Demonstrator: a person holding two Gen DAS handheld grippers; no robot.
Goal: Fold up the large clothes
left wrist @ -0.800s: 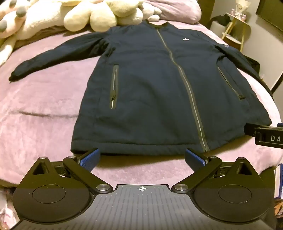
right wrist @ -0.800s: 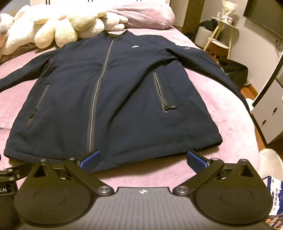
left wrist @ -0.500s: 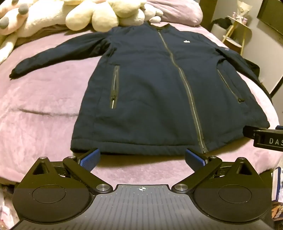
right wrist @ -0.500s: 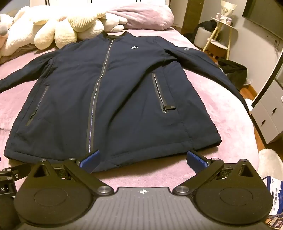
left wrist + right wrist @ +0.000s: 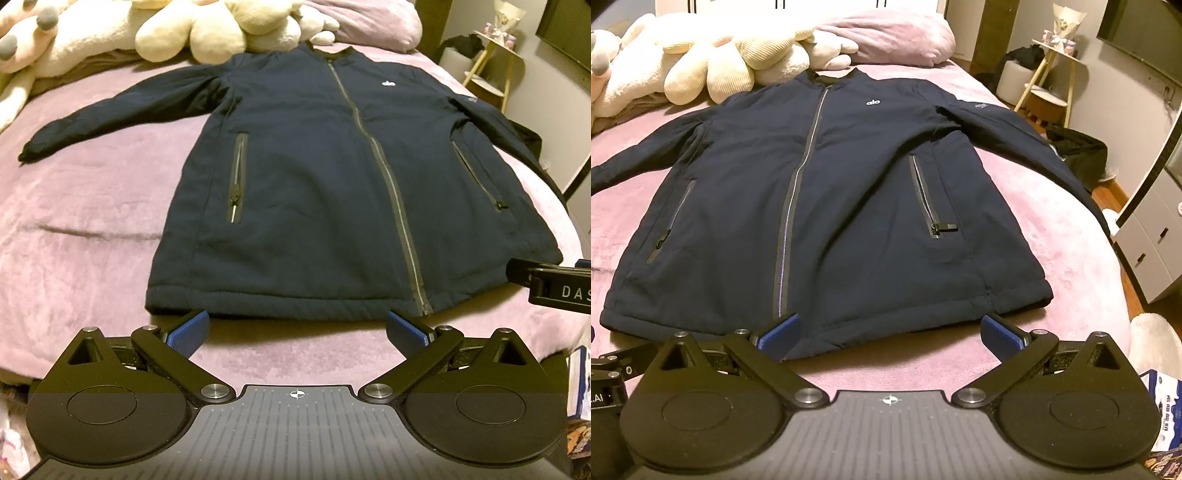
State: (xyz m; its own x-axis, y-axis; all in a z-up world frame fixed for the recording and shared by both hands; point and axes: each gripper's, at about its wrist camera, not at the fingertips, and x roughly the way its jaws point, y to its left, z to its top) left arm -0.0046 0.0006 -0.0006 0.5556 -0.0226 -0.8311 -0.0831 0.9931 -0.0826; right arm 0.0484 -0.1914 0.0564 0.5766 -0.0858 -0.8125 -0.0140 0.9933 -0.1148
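A dark navy zip-up jacket (image 5: pixel 332 192) (image 5: pixel 827 206) lies flat, front up and zipped, on a pink bedspread (image 5: pixel 81 221) (image 5: pixel 1063 236), collar at the far end and both sleeves spread outward. My left gripper (image 5: pixel 297 330) hovers just short of the hem's left half, wide open, nothing between its blue pads. My right gripper (image 5: pixel 888 332) hangs open over the hem's right half, its left pad above the cloth near the zipper's bottom end. The right gripper's black body (image 5: pixel 554 280) shows at the left wrist view's right edge.
Cream plush toys (image 5: pixel 207 29) (image 5: pixel 731 62) and a pink pillow (image 5: pixel 894 40) crowd the head of the bed. Right of the bed stand a small side table (image 5: pixel 1052 88), a dark bag on the floor (image 5: pixel 1082 155) and white drawers (image 5: pixel 1156 251). The bed's near edge lies under both grippers.
Both grippers have drifted slightly, so the jacket sits a little lower and nearer in both views. Jaws stay wide open; the jacket has not moved.
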